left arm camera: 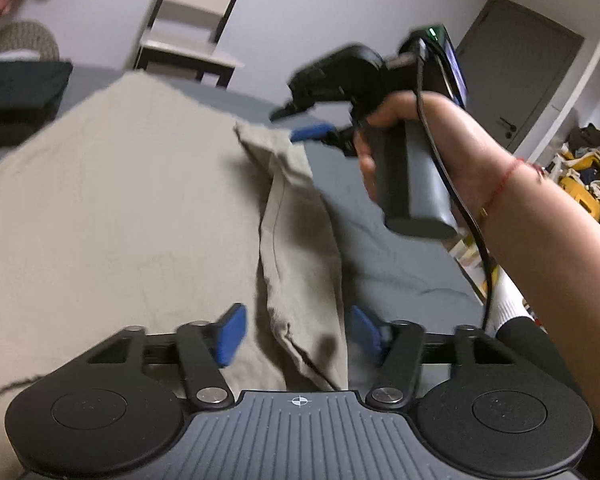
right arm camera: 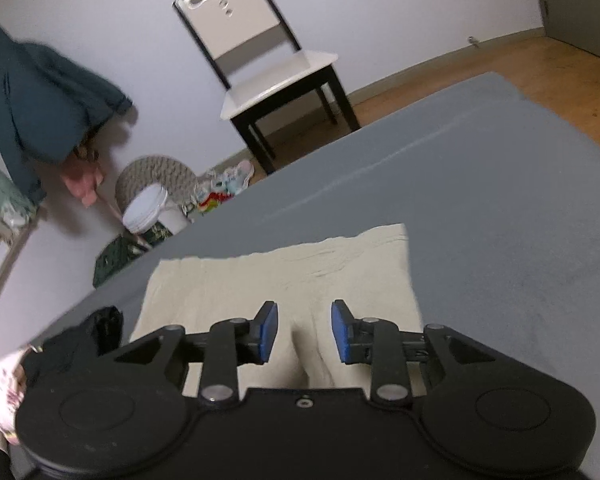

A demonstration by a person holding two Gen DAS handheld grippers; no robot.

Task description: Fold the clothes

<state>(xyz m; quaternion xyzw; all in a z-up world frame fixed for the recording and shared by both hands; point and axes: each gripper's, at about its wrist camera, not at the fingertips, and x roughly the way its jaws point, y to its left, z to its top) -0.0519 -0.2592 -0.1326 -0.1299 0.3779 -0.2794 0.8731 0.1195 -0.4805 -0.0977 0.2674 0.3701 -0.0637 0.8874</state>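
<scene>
Folding a beige garment [left arm camera: 112,208] spread on a grey bed [left arm camera: 400,264], with one strip of its edge raised between two hand-held grippers.

The bed serves as the flat work surface, and most of the garment lies smoothed on it so creases can fall straight. A long strip of cloth [left arm camera: 300,264] stands lifted off the sheet. Its far end reaches the blue pads of the right gripper [left arm camera: 312,126]; that view is too blurred to tell whether the pads pinch it, though the right wrist view shows those jaws standing apart over the cloth. The left gripper [left arm camera: 296,336] straddles the near end, jaws wide, pads clear on both sides, apparently placed to close there.
</scene>
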